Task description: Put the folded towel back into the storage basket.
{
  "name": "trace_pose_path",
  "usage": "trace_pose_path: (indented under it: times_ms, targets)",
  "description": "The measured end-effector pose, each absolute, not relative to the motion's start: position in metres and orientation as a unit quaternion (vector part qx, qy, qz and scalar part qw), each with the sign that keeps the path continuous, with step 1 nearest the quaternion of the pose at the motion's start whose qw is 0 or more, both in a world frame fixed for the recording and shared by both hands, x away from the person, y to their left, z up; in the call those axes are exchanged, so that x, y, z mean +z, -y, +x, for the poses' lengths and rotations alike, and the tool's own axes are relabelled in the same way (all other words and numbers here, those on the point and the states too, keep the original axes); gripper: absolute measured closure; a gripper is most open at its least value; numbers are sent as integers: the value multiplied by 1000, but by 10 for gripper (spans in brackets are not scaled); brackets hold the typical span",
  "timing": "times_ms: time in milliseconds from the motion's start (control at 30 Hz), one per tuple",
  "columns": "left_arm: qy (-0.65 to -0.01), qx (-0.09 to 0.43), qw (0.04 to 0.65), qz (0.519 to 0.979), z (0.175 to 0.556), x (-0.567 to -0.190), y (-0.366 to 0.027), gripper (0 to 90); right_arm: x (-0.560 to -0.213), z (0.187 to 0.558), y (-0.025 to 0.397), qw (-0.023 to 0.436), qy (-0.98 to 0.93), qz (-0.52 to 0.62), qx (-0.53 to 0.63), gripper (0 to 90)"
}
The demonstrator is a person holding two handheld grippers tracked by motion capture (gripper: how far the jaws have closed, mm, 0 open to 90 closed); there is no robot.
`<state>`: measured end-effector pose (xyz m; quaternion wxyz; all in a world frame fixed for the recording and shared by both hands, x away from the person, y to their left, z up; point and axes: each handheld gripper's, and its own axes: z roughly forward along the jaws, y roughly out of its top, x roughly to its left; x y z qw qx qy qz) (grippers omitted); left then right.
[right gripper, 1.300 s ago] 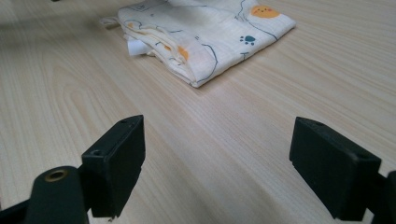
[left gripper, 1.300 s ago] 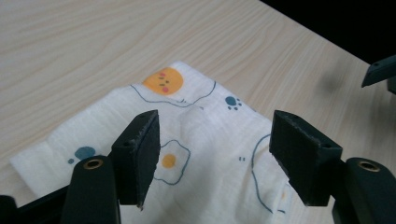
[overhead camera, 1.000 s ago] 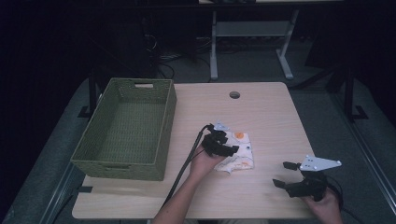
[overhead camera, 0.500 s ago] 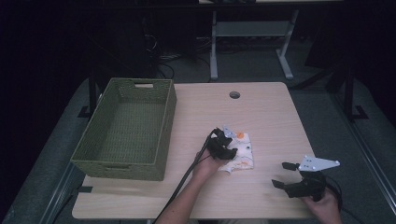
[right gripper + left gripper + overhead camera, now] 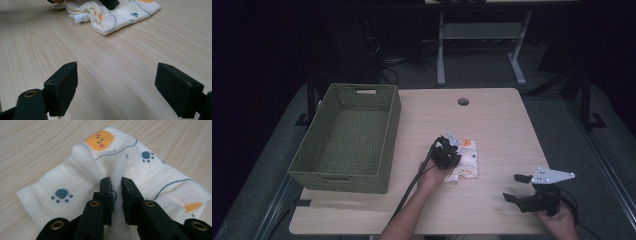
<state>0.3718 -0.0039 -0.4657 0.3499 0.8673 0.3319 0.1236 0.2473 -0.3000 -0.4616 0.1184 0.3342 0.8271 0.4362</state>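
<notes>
A white cloth [image 5: 468, 161] printed with blue paws and orange faces lies crumpled at the middle of the wooden table [image 5: 492, 120]. My left gripper [image 5: 450, 153] presses down on its left part. In the left gripper view the cloth [image 5: 82, 172] puckers into a ridge between the jaws, and the left gripper [image 5: 116, 183] is shut on that fold. My right gripper [image 5: 512, 188] hovers open near the table's front right corner, well apart from the cloth. In the right gripper view the cloth [image 5: 120, 15] lies far ahead of the wide-open right gripper [image 5: 125, 85].
A green woven basket [image 5: 340, 175] stands on the left part of the table, with nothing visible inside. A round cable hole [image 5: 463, 101] sits near the far edge. Bare wood lies between the cloth and the right gripper.
The left gripper has shifted slightly over the cloth and settled on it, bunching the fabric. The right gripper has stayed where it was.
</notes>
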Motion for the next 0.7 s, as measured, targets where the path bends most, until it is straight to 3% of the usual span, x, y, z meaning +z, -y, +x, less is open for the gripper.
trace_pose_path:
  times_ms: [367, 700]
  targets:
    - [-363, 70, 373, 851, 380, -466, -7, 828, -462, 247, 303, 118, -825, 337, 438, 181]
    - [-379, 56, 416, 824, 375, -460, -21, 831, -462, 247, 304, 117, -823, 338, 440, 181]
